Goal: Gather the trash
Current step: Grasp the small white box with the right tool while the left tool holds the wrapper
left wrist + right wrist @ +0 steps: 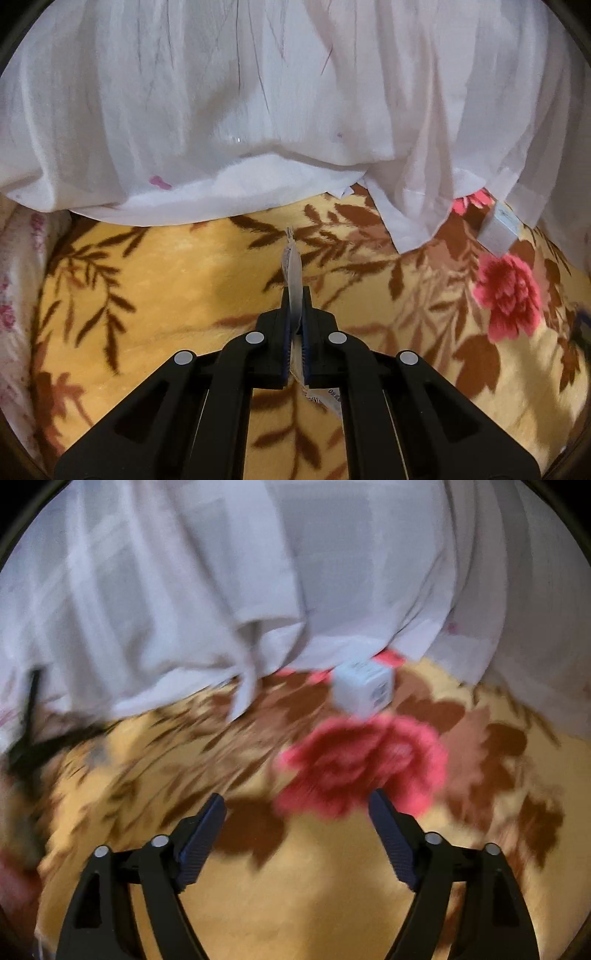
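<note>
My left gripper [295,295] is shut on a thin flat paper wrapper [292,266], held edge-on above the yellow floral blanket [166,295]; its printed end hangs out below the jaws. A small white box [498,230] lies on the blanket at the far right, partly under the white curtain. In the blurred right wrist view the same white box [364,692] sits ahead on the blanket, just beyond a red flower print. My right gripper [297,805] is open and empty, short of the box.
A white sheer curtain [258,110] hangs across the back and drapes onto the blanket, and shows in the right wrist view [221,590] too. A floral pillow [14,295] lies at the left edge. A dark blurred object [33,734] shows far left.
</note>
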Demonstrator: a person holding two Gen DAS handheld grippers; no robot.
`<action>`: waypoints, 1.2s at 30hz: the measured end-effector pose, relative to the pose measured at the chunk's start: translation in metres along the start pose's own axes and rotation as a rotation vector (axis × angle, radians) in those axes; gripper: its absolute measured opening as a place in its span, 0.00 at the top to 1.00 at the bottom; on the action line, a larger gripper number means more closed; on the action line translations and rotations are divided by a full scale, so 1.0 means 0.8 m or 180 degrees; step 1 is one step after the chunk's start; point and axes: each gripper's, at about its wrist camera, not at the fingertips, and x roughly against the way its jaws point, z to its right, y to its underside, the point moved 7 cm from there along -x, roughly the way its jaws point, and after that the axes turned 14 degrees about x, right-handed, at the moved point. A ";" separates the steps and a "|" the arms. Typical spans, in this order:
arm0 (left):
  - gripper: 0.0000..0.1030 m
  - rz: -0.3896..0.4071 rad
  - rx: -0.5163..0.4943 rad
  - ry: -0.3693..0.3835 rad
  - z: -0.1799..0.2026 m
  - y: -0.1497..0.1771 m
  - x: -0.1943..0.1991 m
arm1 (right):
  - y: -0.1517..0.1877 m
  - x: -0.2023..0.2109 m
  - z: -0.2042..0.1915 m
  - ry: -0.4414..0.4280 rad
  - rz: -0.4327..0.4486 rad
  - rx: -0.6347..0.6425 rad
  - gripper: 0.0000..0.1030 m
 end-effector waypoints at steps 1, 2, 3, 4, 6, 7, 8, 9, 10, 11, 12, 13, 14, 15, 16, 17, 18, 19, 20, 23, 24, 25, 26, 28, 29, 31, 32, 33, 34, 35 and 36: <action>0.96 0.0017 -0.0010 0.0018 -0.001 0.003 0.006 | -0.014 -0.017 0.011 0.0096 -0.0001 -0.0038 0.16; 0.96 0.0031 -0.0018 0.0024 0.000 0.007 0.008 | -0.027 -0.036 0.023 0.0195 -0.0021 -0.0094 0.16; 0.96 0.0052 -0.0036 0.0033 -0.001 0.012 0.014 | -0.036 -0.052 0.033 0.0267 -0.0048 -0.0177 0.15; 0.96 0.0053 -0.0048 0.0039 -0.001 0.016 0.017 | -0.045 -0.072 0.045 0.0322 -0.0076 -0.0336 0.15; 0.96 0.0029 -0.0054 0.0099 0.000 0.025 0.020 | -0.060 -0.111 0.066 0.0396 -0.0089 -0.0704 0.15; 0.96 0.0002 -0.0061 0.0118 0.000 0.029 0.019 | -0.066 -0.125 0.071 0.0476 -0.0077 -0.0842 0.13; 0.96 -0.0030 -0.0055 0.0150 0.000 0.033 0.017 | -0.071 -0.135 0.074 0.0522 -0.0055 -0.0902 0.13; 0.96 -0.0056 -0.0054 0.0176 0.001 0.037 0.014 | -0.076 -0.147 0.074 0.0579 -0.0044 -0.0946 0.11; 0.96 -0.0070 -0.0065 0.0186 0.001 0.039 0.013 | -0.081 -0.160 0.074 0.0675 -0.0062 -0.0976 0.11; 0.96 -0.0090 -0.0059 0.0206 0.001 0.041 0.010 | -0.085 -0.172 0.072 0.0780 -0.0085 -0.0990 0.11; 0.96 -0.0106 -0.0050 0.0228 0.001 0.043 0.008 | -0.089 -0.183 0.070 0.0843 -0.0107 -0.0986 0.11; 0.96 -0.0121 -0.0046 0.0246 0.000 0.044 0.005 | -0.093 -0.194 0.069 0.0938 -0.0135 -0.0989 0.11; 0.96 -0.0126 -0.0036 0.0254 -0.001 0.046 0.004 | -0.097 -0.204 0.071 0.1035 -0.0166 -0.1004 0.11; 0.96 -0.0125 -0.0032 0.0265 -0.002 0.046 0.002 | -0.100 -0.213 0.072 0.1100 -0.0193 -0.1033 0.11; 0.96 -0.0130 -0.0027 0.0270 -0.003 0.047 0.000 | -0.102 -0.220 0.075 0.1175 -0.0239 -0.1040 0.11; 0.96 -0.0154 -0.0001 0.0296 -0.004 0.047 -0.002 | -0.101 -0.224 0.078 0.1245 -0.0290 -0.1048 0.11; 0.96 -0.0171 0.0015 0.0318 -0.006 0.048 -0.003 | -0.101 -0.229 0.080 0.1297 -0.0339 -0.1055 0.11; 0.96 -0.0175 0.0029 0.0320 -0.007 0.048 -0.004 | -0.101 -0.233 0.083 0.1366 -0.0397 -0.1050 0.12; 0.96 -0.0173 0.0038 0.0318 -0.009 0.048 -0.005 | -0.101 -0.236 0.085 0.1450 -0.0451 -0.1035 0.15; 0.96 -0.0183 0.0055 0.0324 -0.013 0.049 -0.006 | -0.095 -0.239 0.089 0.1487 -0.0555 -0.1041 0.35; 0.96 -0.0188 0.0061 0.0327 -0.015 0.050 -0.005 | -0.094 -0.238 0.089 0.1487 -0.0567 -0.1040 0.36; 0.96 -0.0187 0.0070 0.0319 -0.016 0.051 -0.004 | -0.092 -0.232 0.090 0.1467 -0.0557 -0.1050 0.37; 0.96 -0.0191 0.0081 0.0321 -0.017 0.052 -0.002 | -0.091 -0.229 0.089 0.1456 -0.0545 -0.1056 0.38; 0.96 -0.0181 0.0087 0.0313 -0.018 0.053 0.005 | -0.091 -0.215 0.085 0.1425 -0.0500 -0.1014 0.39; 0.96 -0.0168 0.0081 0.0308 -0.019 0.053 0.010 | -0.092 -0.204 0.080 0.1414 -0.0462 -0.0963 0.39; 0.97 -0.0135 0.0069 0.0295 -0.019 0.055 0.025 | -0.093 -0.173 0.068 0.1372 -0.0376 -0.0801 0.40; 0.96 -0.0122 0.0064 0.0291 -0.019 0.056 0.033 | -0.092 -0.159 0.065 0.1343 -0.0335 -0.0741 0.40; 0.96 -0.0107 0.0056 0.0284 -0.020 0.059 0.043 | -0.090 -0.138 0.058 0.1272 -0.0266 -0.0671 0.40; 0.96 -0.0090 0.0051 0.0270 -0.020 0.062 0.053 | -0.086 -0.119 0.050 0.1168 -0.0217 -0.0601 0.40; 0.96 -0.0086 0.0045 0.0267 -0.021 0.067 0.064 | -0.085 -0.107 0.040 0.1066 -0.0179 -0.0550 0.40; 0.96 -0.0077 0.0029 0.0255 -0.021 0.073 0.075 | -0.081 -0.086 0.024 0.0930 -0.0130 -0.0465 0.40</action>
